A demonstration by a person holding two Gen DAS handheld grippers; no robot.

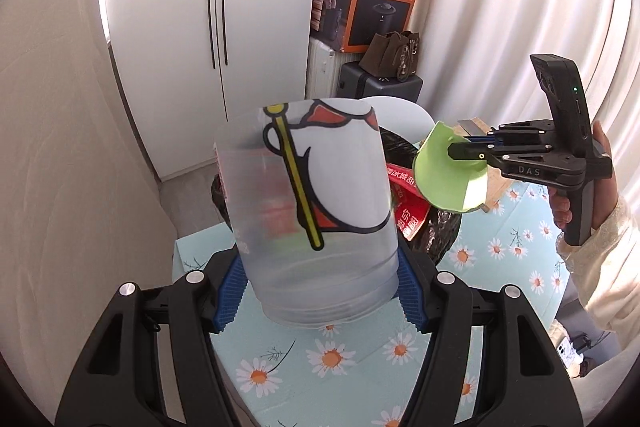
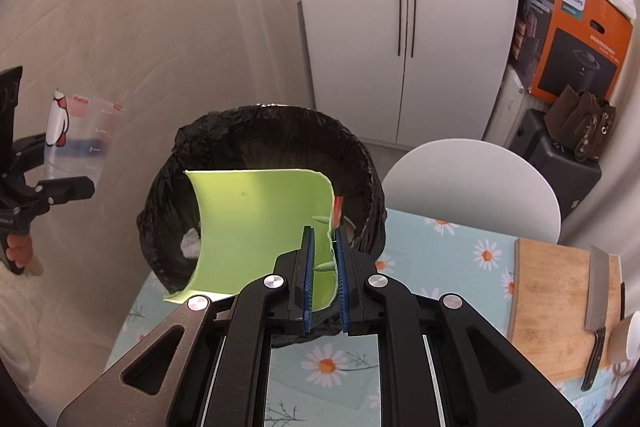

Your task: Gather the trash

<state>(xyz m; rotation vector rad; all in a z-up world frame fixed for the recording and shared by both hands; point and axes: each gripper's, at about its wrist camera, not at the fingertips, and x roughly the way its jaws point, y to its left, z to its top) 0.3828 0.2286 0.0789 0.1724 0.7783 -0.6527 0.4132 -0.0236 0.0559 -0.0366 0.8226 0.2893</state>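
My left gripper (image 1: 320, 291) is shut on a clear plastic cup (image 1: 316, 211) with a cartoon print, held upright above the flowered table. The cup also shows at the far left of the right wrist view (image 2: 76, 139). My right gripper (image 2: 324, 267) is shut on a curled green paper piece (image 2: 256, 227) and holds it over the mouth of the black-lined trash bin (image 2: 360, 163). In the left wrist view the right gripper (image 1: 460, 153) and the green piece (image 1: 444, 179) are to the right, above the bin (image 1: 440, 227), which holds red wrappers (image 1: 408, 211).
The table has a light blue daisy cloth (image 1: 360, 359). A wooden cutting board (image 2: 560, 303) with a cleaver (image 2: 600, 295) and a cup (image 2: 628, 339) lies at the right. A white chair back (image 2: 472, 183), boxes and bags stand behind, by a white wardrobe (image 2: 404, 27).
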